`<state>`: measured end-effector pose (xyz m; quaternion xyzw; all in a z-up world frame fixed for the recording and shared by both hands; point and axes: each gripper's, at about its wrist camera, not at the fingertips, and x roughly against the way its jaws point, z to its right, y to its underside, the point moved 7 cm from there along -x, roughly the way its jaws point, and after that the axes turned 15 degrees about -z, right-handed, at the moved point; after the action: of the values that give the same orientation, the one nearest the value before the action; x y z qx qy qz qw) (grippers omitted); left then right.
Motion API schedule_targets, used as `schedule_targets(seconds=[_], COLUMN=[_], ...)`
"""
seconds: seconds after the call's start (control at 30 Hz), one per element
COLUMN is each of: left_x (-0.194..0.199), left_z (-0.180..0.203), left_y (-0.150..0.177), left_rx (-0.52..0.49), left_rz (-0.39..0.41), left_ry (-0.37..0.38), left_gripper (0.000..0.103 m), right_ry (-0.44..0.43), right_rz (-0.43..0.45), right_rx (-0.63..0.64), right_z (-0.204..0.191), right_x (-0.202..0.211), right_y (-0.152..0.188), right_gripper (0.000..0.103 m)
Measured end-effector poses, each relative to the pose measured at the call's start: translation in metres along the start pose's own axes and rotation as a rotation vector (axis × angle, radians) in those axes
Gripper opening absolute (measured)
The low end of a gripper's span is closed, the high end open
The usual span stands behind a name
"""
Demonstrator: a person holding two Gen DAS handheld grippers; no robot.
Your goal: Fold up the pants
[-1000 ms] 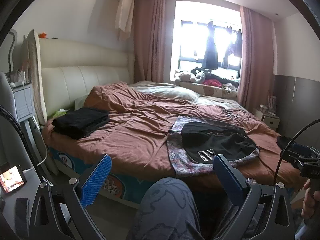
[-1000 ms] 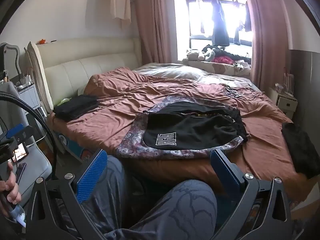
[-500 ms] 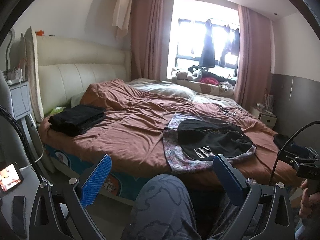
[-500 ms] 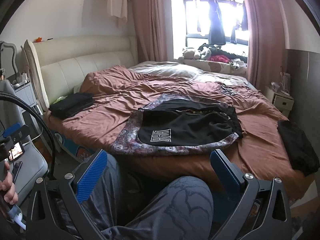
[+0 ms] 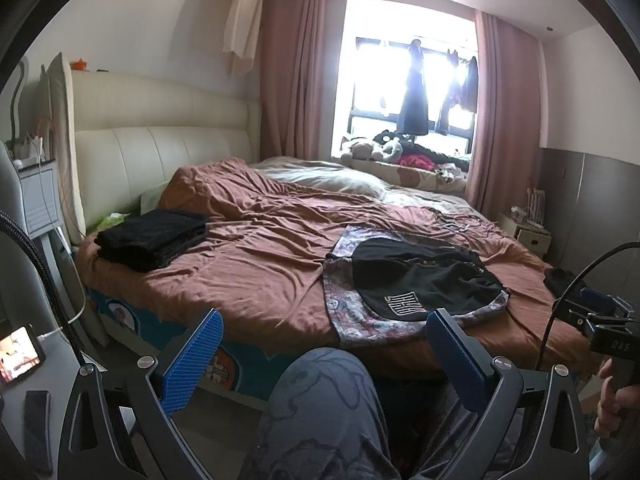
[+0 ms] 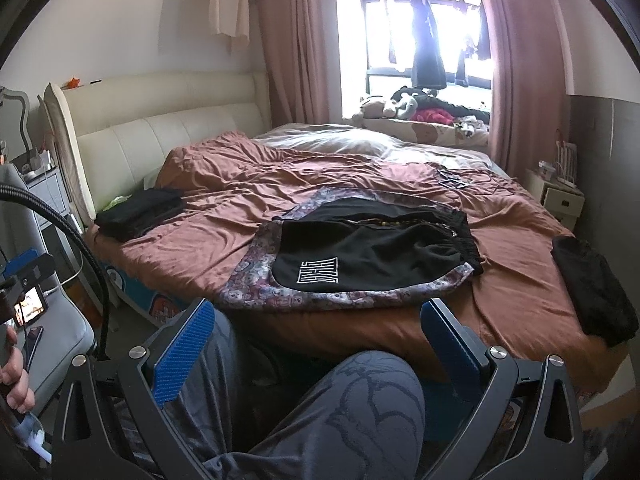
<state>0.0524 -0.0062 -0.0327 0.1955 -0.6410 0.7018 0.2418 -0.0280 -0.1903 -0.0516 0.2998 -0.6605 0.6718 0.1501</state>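
1. Left gripper (image 5: 324,354): jaws wide apart, nothing between them, held low over the person's knee (image 5: 320,408), well short of the bed (image 5: 248,276).
2. Right gripper (image 6: 316,344): also spread wide, empty, in the same spot off the bed edge.
3. Black pants (image 6: 372,256) with a white logo lie spread on a patterned cloth (image 6: 256,280) near the front edge of the bed, waistband toward the right. Neither gripper touches them.
4. Folded dark stack (image 5: 154,238) sits at the left end by the headboard; another dark garment (image 6: 592,284) lies at the right end. Probably done and pending pieces, but hard to tell from here.
5. Judged stage: folding not yet begun, reach still to come.
6. Risk: pinching the pants and the patterned cloth together, since the cloth lies directly under them and sticks out all round. That would drag both.
7. Risk: fabric is limp and black on black, so layers are hard to separate; grabbing only the top layer would leave a skewed fold.
8. Risk: pants sit near the bed edge; a pull toward the person could slide them off onto the floor.
9. Rumpled bedspread underneath may carry creases into the fold.
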Motion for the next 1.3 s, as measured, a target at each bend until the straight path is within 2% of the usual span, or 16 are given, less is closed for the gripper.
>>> schedule_targets(seconds=[0.53, 0.83, 1.17, 1.3], left_x=[0.001, 0.000, -0.018, -0.032], left_z=[0.002, 0.002, 0.009, 0.012], left_y=[0.000, 0.001, -0.007, -0.019], left_rx=[-0.013, -0.016, -0.031, -0.073], left_rz=[0.003, -0.006, -0.040, -0.052], left_ry=[0.010, 0.016, 0.043, 0.049], left_gripper=[0.102, 0.102, 0.102, 0.103], right_ry=[0.018, -0.013, -0.033, -0.016], right_rz=[0.007, 0.019, -0.009, -0.012], right_rx=[-0.039, -0.056, -0.082, -0.091], right_z=[0.001, 0.006, 0.012, 0.014], right_x=[0.002, 0.002, -0.011, -0.020], right_y=[0.001, 0.003, -0.007, -0.017], right_gripper=[0.103, 0.103, 0.103, 0.103])
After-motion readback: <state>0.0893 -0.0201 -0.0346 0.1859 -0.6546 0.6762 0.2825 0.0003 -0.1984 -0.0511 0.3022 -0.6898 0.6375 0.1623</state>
